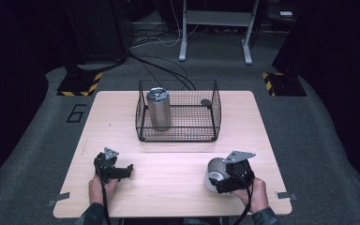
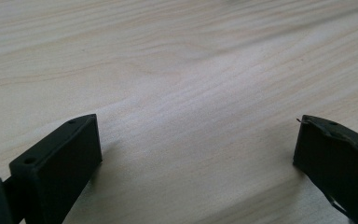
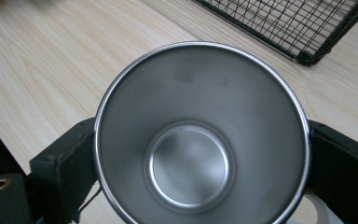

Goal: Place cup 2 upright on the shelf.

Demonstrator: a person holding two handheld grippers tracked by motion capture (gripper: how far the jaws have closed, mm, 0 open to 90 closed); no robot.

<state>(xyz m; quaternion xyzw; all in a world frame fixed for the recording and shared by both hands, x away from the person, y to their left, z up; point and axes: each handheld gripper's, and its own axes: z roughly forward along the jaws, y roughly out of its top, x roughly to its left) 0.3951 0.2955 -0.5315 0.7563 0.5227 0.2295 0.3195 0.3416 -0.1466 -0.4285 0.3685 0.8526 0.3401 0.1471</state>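
Right now the shiny metal cup [image 3: 200, 135] sits between the two black jaws of the right gripper [image 1: 232, 180], one jaw pressed on each side of its wall, so that gripper is clamped on the cup. In the right gripper view we look straight down into the cup and see its round bottom, so its open mouth points back at the camera. In the high view the cup [image 1: 215, 174] is at the near right part of the wooden table [image 1: 168, 159], close to the person's right hand [image 1: 255, 194]. The thing that matters most for the next move is where the wire basket [image 1: 178, 112] lies from the cup: it is farther away across the table and a bit to the left, well apart from the cup. A corner of the basket [image 3: 307, 37] shows just past the cup's rim. A tall metal can [image 1: 159, 108] stands upright in the left part of the basket, and the right part looks free, apart from a small dark thing too small to tell at the back. I think the cup must go forward and up over the basket's wall, and the right side is the nearer way in. The left gripper [image 1: 115, 169] rests low over the near left part of the table, its jaws wide apart with nothing between them, and it is farther from the cup.
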